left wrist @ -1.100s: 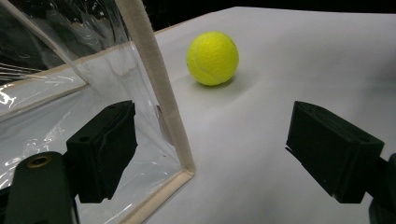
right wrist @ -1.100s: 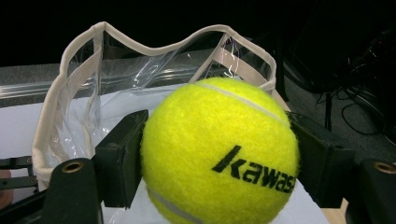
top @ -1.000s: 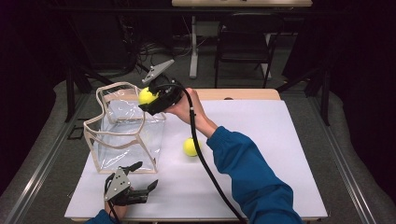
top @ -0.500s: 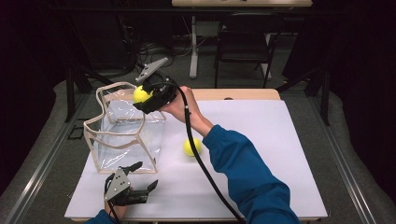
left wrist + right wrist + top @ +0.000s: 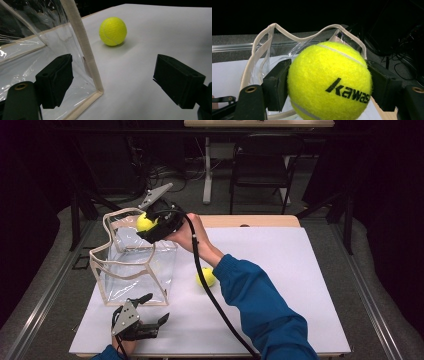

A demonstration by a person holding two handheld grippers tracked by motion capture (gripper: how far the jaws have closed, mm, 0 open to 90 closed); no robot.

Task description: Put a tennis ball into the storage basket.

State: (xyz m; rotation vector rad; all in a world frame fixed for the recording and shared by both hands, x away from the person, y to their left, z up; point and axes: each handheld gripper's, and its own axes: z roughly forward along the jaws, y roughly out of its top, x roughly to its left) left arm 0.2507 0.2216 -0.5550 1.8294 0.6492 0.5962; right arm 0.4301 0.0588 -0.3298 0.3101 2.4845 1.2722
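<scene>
- Gripping a yellow tennis ball [image 5: 329, 82] between its jaws, the right claw [image 5: 150, 226] hangs above the open top of a clear plastic bag [image 5: 132, 265] with cream trim.
- Black lettering shows on the held ball in the right gripper view.
- A second tennis ball [image 5: 206, 277] lies on the white table [image 5: 300, 285], just beside the bag.
- The left claw [image 5: 150, 312] sits low near the table's front edge, by the bag's near corner, jaws wide apart with nothing between them.

Tennis ball [image 5: 329, 82] in claw [image 5: 329, 86]
</scene>
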